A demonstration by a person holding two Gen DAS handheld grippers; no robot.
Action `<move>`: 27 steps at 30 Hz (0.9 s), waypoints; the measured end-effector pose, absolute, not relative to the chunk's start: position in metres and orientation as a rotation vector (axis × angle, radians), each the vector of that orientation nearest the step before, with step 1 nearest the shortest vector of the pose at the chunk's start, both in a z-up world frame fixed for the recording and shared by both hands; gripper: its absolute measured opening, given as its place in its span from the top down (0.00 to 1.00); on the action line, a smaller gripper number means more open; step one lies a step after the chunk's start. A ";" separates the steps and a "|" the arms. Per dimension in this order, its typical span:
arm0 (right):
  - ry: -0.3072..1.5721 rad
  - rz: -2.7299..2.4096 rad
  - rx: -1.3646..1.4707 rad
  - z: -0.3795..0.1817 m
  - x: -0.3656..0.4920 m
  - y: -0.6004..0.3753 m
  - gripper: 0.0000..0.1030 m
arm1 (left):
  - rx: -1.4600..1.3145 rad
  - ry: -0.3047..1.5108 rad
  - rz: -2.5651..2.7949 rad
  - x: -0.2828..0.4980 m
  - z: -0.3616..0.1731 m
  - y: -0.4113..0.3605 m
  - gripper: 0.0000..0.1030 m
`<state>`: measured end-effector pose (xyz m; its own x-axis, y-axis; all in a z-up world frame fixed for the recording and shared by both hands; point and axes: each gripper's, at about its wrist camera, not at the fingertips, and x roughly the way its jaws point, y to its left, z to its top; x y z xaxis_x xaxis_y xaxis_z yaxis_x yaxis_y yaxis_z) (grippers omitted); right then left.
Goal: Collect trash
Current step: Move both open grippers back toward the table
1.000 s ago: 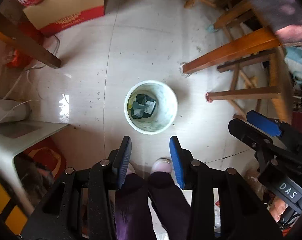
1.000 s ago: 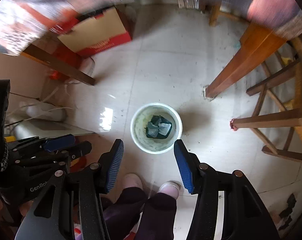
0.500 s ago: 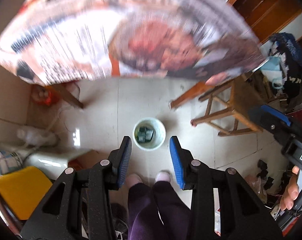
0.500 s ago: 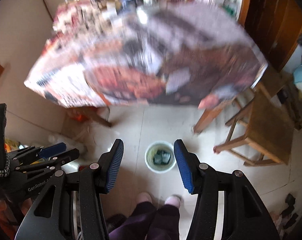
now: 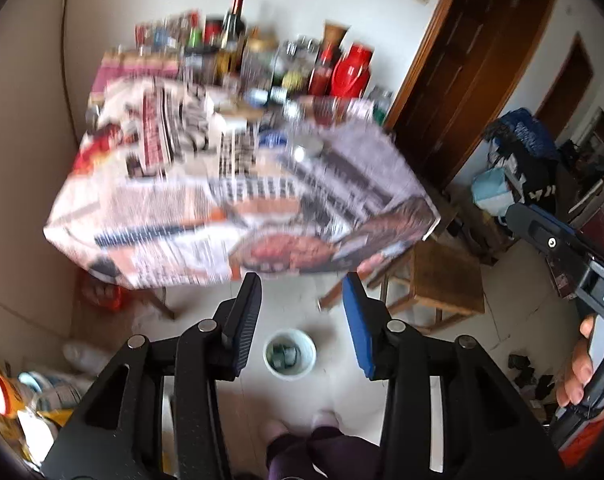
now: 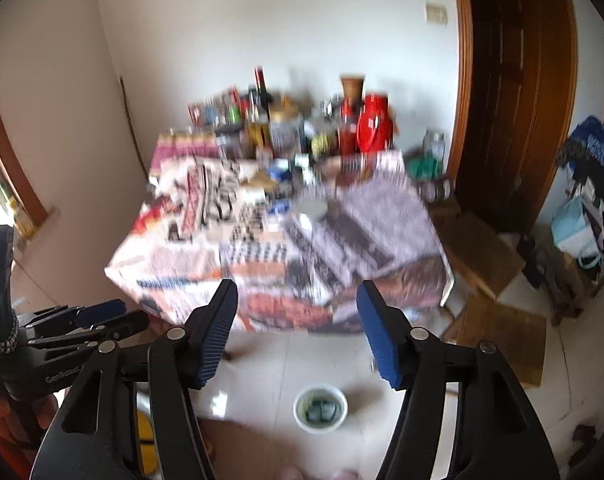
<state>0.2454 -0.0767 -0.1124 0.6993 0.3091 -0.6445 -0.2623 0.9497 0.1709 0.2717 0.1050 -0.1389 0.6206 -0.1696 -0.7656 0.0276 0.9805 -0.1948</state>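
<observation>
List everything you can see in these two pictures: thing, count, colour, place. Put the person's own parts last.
bin: one, white, on the floor, dark trash inside.
table: one, covered in printed paper, against the back wall.
bottles and jars: many, mixed colours, blurred, at the table's back.
flask: one, red, among the bottles.
stool: one, wooden, right of the table.
door: one, dark brown, right.
left gripper: black with blue pads, jaws just opening, nothing between them.
right gripper: same colours, jaws just opening, nothing between them.
legs: purple trousers, bottom edge.
</observation>
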 end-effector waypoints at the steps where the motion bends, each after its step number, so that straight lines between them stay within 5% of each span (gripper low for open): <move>1: 0.706 0.313 0.073 -0.104 0.242 -0.077 0.40 | -0.162 0.871 -0.118 0.269 -0.129 0.106 0.56; 4: 0.647 0.303 0.079 -0.086 0.235 -0.079 0.37 | -0.161 0.813 -0.139 0.262 -0.104 0.110 0.49; 8: 0.582 0.281 0.097 -0.072 0.233 -0.085 0.22 | -0.143 0.757 -0.130 0.259 -0.081 0.111 0.40; 13: 0.548 0.262 0.112 -0.069 0.246 -0.093 0.05 | -0.129 0.711 -0.100 0.270 -0.065 0.107 0.11; 27: 0.585 0.352 0.075 -0.078 0.353 -0.121 0.02 | -0.159 0.709 -0.018 0.378 -0.063 0.070 0.09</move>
<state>0.3533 -0.1211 -0.0779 0.7760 0.3461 -0.5273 -0.3042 0.9377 0.1679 0.3780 0.0702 -0.0630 0.7596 -0.0700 -0.6466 -0.0377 0.9878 -0.1512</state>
